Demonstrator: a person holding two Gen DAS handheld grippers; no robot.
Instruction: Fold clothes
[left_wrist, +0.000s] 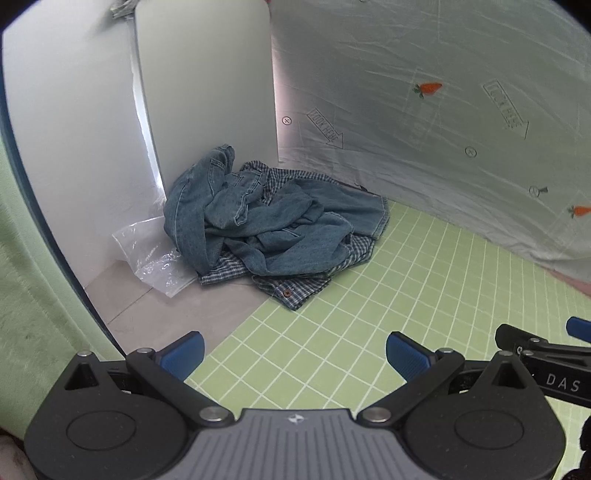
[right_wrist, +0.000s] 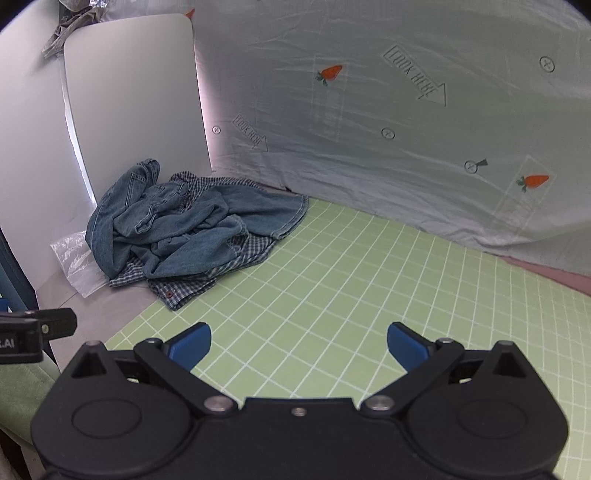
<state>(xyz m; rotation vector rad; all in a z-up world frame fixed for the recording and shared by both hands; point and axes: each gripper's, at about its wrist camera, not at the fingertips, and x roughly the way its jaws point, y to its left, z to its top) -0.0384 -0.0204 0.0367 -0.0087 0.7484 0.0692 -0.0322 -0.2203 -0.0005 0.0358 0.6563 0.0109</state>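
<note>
Crumpled blue denim garment (left_wrist: 258, 221) heaped on blue-white checked button shirt (left_wrist: 291, 288), far left corner of desk, against white panel (left_wrist: 207, 81), half on green gridded mat (left_wrist: 369, 314), half on bare grey surface. Crinkled clear plastic bag (left_wrist: 155, 254) touches pile's left edge.

Left claw (left_wrist: 294, 356) released, holding nothing, near mat edge. Right claw (right_wrist: 299, 345) likewise spread, well short of pile.

Risks: pinching denim may drag shirt along, layers tangled; bag may snag.

Pile bunched, no clear long axis; heap spreads roughly left-right along back wall; shirt's buttoned edge points toward claws.
</note>
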